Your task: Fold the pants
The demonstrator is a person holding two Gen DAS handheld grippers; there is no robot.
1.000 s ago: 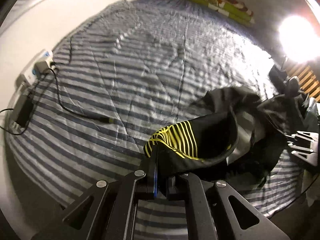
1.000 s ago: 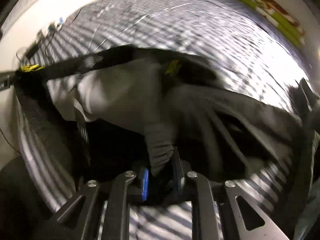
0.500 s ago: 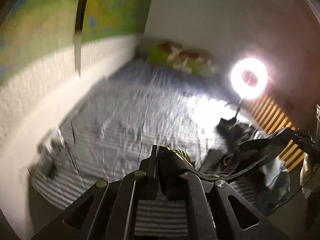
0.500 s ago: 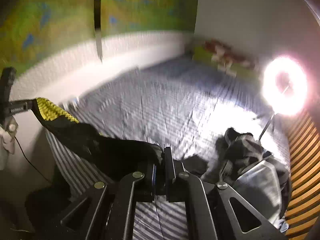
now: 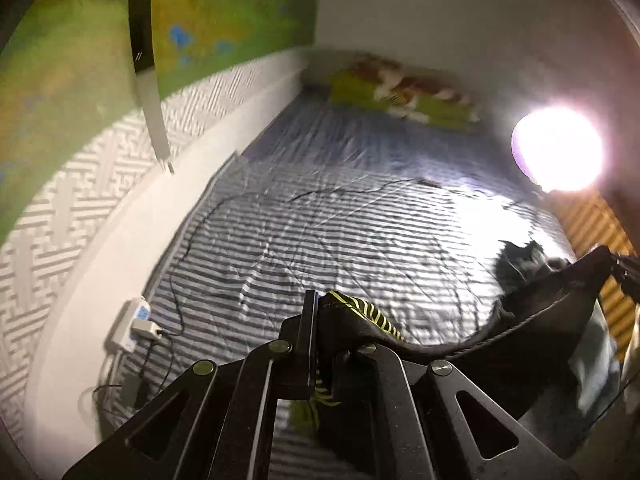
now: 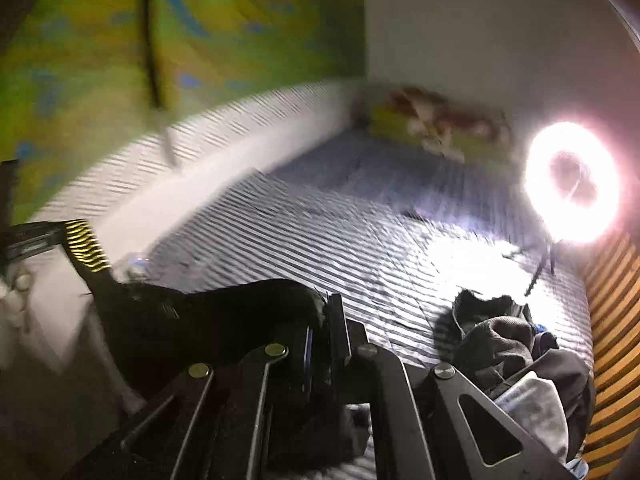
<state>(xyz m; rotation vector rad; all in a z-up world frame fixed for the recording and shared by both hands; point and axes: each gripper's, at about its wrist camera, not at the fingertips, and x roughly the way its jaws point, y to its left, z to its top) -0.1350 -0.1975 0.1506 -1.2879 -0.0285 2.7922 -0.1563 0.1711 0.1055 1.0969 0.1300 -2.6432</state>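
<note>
Black pants (image 5: 532, 320) with a yellow-striped band hang stretched in the air above the striped bed (image 5: 320, 220). My left gripper (image 5: 326, 312) is shut on the striped end of the waistband. In the right wrist view the same pants (image 6: 208, 320) run leftward from my right gripper (image 6: 326, 316), which is shut on the black fabric. The other gripper's hold shows at the far edge of each view: the right gripper (image 5: 626, 268) and the left gripper (image 6: 36, 236). The legs drop out of sight below the fingers.
A heap of dark clothes (image 6: 516, 344) lies on the bed's right side. A ring light (image 6: 572, 188) glares at the right. A power strip (image 5: 132, 324) with cables sits along the left wall. A green patterned pillow (image 5: 400, 96) lies at the far end.
Both grippers have lifted the pants off the bed and pulled the waistband taut between them. The views tilted from looking down at the bed to looking along it.
</note>
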